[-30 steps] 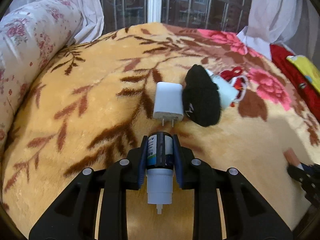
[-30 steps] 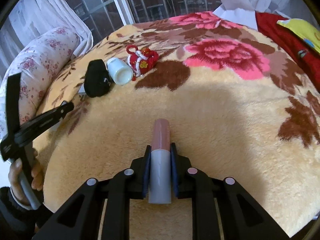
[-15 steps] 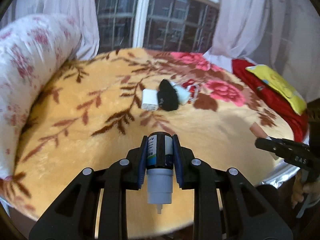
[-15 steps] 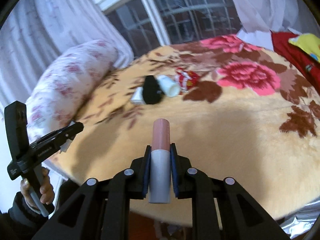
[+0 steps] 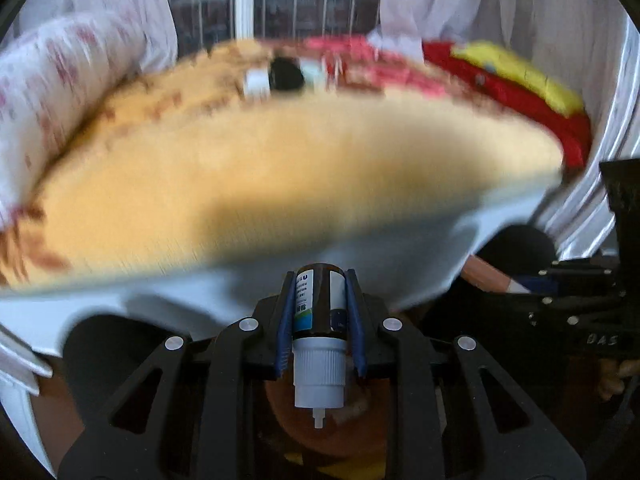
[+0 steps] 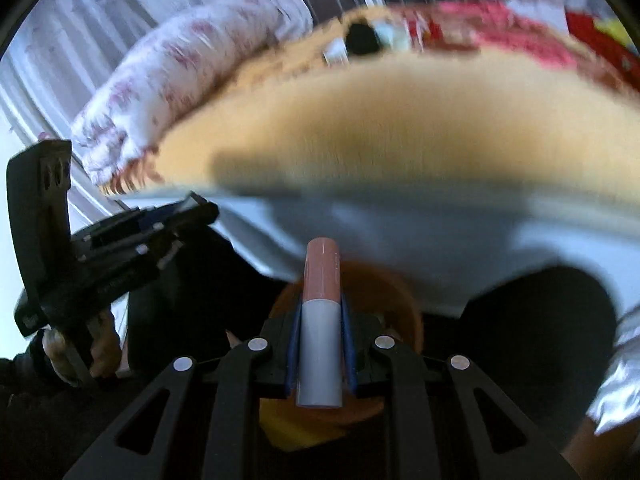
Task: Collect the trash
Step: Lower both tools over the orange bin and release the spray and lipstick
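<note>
My left gripper (image 5: 319,280) is shut on a small dark dropper bottle (image 5: 320,308) with a white cap pointing back at the camera. My right gripper (image 6: 322,280) is shut on a lipstick tube (image 6: 321,320), pink at the far end and grey near me. Both grippers hang past the near edge of the bed, above an orange-brown round bin (image 6: 400,300) with something yellow inside (image 6: 292,428); the same bin (image 5: 320,432) shows under the left fingers. The other gripper appears at the right edge (image 5: 580,312) and at the left (image 6: 120,248).
The yellow floral blanket (image 5: 280,168) covers the bed, blurred by motion. Far back on it lie a white charger (image 5: 256,82), a black object (image 5: 285,74) and a white cup (image 5: 314,72). A floral pillow (image 6: 172,76) lies left; red and yellow cloth (image 5: 520,80) right.
Both grippers have pulled back from over the blanket to beyond the bed's near edge and a little down, still holding the bottle and the lipstick. The bin has come into view beneath them.
</note>
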Tool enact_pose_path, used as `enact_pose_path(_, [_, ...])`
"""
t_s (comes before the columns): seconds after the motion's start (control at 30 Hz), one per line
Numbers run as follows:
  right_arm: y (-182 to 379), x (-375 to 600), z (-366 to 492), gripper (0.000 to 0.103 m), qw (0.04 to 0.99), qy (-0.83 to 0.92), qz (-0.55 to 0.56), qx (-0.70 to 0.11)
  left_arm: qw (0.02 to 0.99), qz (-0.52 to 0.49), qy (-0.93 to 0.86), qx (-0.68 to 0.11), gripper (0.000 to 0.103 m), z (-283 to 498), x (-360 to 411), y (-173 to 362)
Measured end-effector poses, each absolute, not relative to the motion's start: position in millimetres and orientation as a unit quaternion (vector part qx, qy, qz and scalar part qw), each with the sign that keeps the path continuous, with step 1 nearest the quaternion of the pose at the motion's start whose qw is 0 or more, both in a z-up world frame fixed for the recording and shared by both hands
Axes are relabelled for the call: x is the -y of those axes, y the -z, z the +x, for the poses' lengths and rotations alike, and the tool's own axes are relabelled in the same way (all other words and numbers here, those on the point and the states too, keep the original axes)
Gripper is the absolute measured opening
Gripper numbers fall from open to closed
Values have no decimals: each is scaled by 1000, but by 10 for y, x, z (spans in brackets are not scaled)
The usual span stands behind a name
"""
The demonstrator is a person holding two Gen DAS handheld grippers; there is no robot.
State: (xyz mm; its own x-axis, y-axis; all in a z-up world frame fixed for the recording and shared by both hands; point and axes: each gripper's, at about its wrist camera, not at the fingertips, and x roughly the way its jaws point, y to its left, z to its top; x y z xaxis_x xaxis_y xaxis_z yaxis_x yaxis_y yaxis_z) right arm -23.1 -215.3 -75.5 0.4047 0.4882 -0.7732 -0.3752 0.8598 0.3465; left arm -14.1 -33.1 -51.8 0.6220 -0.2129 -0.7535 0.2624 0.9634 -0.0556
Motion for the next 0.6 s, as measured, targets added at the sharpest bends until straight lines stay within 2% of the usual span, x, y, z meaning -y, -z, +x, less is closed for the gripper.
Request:
enact_pose_path(0.2, [1230, 2011, -161, 18, 798, -234, 60, -552, 837, 19, 123, -533, 23, 39, 367, 1260])
enact_pose_path(0.37, [1381, 1855, -76, 18, 781, -238, 43, -575, 819, 6, 119, -561, 23, 147, 303, 1440])
enact_pose_path(0.43, [1412, 1794, -12, 23, 778, -239, 38, -580, 813, 5, 111, -572, 24, 198, 288, 1497])
enact_pose_path(0.47, [1432, 1781, 21, 41, 776, -236, 36, -584, 808, 7, 107, -579, 37, 240, 307, 1524])
enact_pose_path(0.5, [1448, 1782, 35, 48, 777, -231, 35, -585, 803, 11, 98, -588, 63, 265, 310, 1566])
enact_pose_path(0.53, [1461, 1785, 51, 50, 778, -227, 35, -585, 803, 11, 92, -589, 69, 243, 300, 1585])
enact_pose_path(0.6, [1471, 1776, 55, 50, 777, -227, 38, -586, 805, 5, 95, -586, 69, 218, 277, 1575])
